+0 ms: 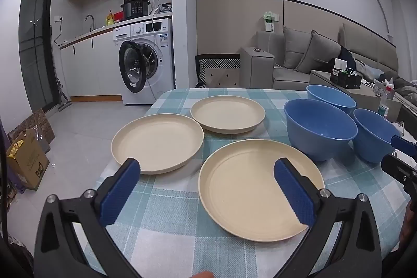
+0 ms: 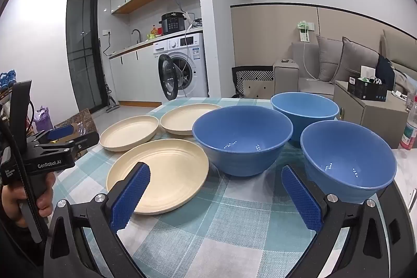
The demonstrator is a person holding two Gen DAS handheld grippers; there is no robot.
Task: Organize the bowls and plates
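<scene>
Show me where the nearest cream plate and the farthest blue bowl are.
nearest cream plate (image 1: 245, 189): left wrist view, on its flat inner bottom.
farthest blue bowl (image 2: 305, 106): right wrist view, on its inner wall.

Home kitchen-lounge; washing machine (image 1: 146, 61); grey sofa (image 1: 307, 61)

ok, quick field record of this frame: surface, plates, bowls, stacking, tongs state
surface: table with teal checked cloth
plates: three cream, all separate: near plate, left plate, far plate
bowls: three blue, upright, empty: near-right bowl, middle bowl, far bowl
stacking: none yet; plates grouped left, bowls right
left tongs: open, holding nothing, above near plate
right tongs: open, holding nothing, between near plate and near-right bowl
</scene>
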